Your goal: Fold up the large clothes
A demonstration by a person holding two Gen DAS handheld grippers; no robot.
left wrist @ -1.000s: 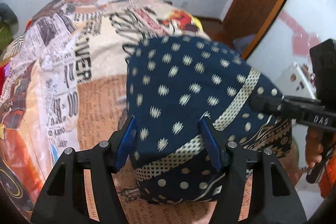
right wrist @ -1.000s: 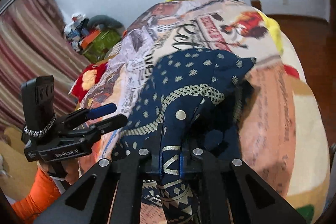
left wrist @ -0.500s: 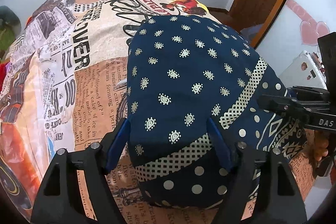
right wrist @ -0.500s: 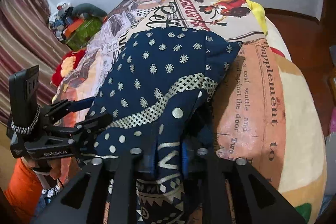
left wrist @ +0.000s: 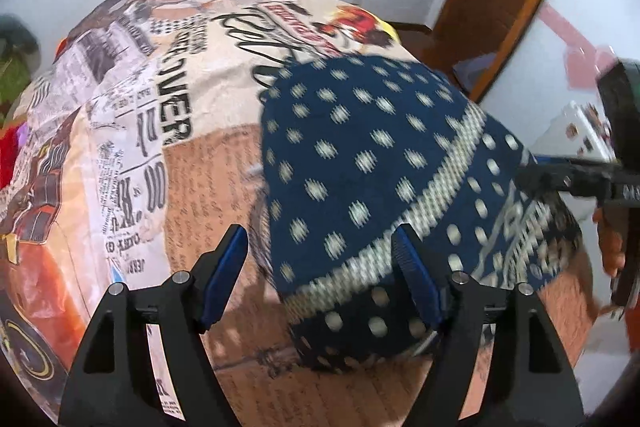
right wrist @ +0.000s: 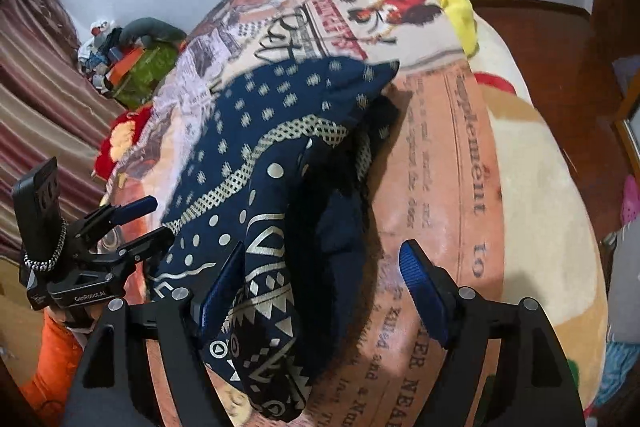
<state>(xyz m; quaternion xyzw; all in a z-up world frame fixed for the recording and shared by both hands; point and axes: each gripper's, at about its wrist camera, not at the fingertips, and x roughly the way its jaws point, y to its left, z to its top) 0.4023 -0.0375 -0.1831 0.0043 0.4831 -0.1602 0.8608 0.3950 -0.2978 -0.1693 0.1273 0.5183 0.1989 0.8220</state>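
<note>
Left wrist view shows the bed (left wrist: 208, 211) under its newspaper-print cover, with the folded navy garment (left wrist: 360, 179) lying on it, long axis running from your side toward the far wall. Your left hand-held gripper (left wrist: 320, 279) stands spread, with the near left corner of the garment between its pads but not pinched. Your right hand-held gripper (right wrist: 320, 291) is opening; the patterned near edge drapes against its left pad only, unclamped. Both sit at the near hem, so the next fold likely starts there.
</note>
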